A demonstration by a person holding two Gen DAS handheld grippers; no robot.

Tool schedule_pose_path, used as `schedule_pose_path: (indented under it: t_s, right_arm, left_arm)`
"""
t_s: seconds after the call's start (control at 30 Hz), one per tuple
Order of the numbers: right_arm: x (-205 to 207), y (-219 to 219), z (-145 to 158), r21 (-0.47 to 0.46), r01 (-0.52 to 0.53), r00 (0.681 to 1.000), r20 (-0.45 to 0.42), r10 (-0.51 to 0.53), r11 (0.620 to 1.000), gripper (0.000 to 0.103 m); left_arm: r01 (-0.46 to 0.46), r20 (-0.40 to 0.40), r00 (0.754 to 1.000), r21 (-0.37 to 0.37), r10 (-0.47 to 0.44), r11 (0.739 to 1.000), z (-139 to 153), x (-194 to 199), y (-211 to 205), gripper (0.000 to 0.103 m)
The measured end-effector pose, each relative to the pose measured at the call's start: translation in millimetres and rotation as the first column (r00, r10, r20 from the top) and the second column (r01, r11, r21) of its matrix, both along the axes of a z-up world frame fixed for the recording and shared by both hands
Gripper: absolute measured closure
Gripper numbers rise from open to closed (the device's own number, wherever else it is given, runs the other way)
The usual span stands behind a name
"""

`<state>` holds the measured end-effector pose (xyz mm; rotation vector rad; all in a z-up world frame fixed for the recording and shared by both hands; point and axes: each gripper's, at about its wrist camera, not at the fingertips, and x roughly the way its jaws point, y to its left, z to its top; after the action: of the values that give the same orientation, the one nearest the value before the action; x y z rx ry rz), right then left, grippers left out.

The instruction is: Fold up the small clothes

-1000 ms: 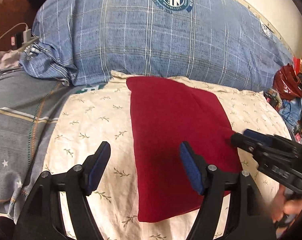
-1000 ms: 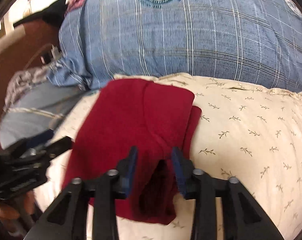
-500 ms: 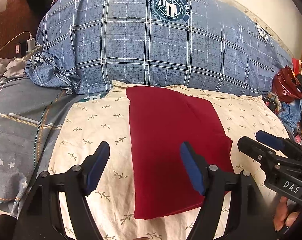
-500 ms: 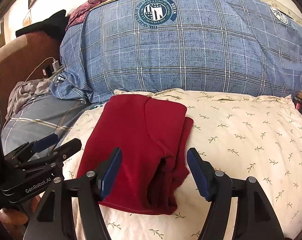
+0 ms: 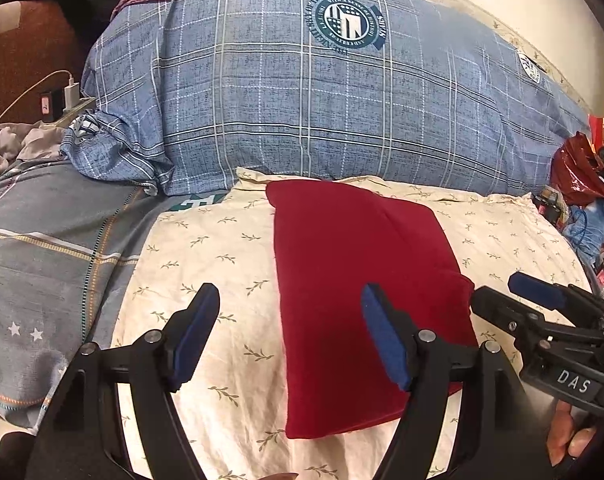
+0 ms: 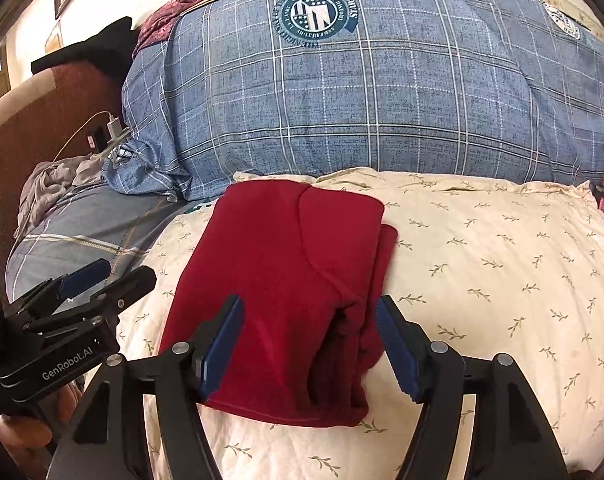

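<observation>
A dark red garment (image 5: 358, 272) lies folded into a long rectangle on a cream pillow with a leaf print (image 5: 206, 248). In the right wrist view the garment (image 6: 286, 264) shows layered folds along its right and near edges. My left gripper (image 5: 288, 328) is open and empty, held above the garment's left edge. My right gripper (image 6: 308, 340) is open and empty, held above the garment's near end. The right gripper also shows in the left wrist view (image 5: 514, 300), and the left gripper in the right wrist view (image 6: 106, 276).
A big blue plaid pillow (image 5: 322, 112) lies behind the cream one. A grey striped blanket (image 5: 42, 264) lies at the left. A charger and cable (image 5: 68, 94) sit at the far left. A red bag (image 5: 578, 172) and clutter are at the right.
My right gripper opened and let go of the garment's folded edge, then drew back. My left gripper stayed open and also drew back and up a little.
</observation>
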<state>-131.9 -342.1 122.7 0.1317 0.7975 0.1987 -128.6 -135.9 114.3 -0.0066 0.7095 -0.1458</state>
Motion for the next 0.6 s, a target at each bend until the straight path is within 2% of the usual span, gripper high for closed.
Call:
schedule_pose_path:
  t_s: [0.6]
  right_arm:
    - [3,14,-10,-0.016,-0.02,0.999,-0.027,0.02,1.0,0.034]
  left_arm:
    - [-0.015,-0.004,1.0,-0.005,0.015,1.0,-2,4,3,0.03]
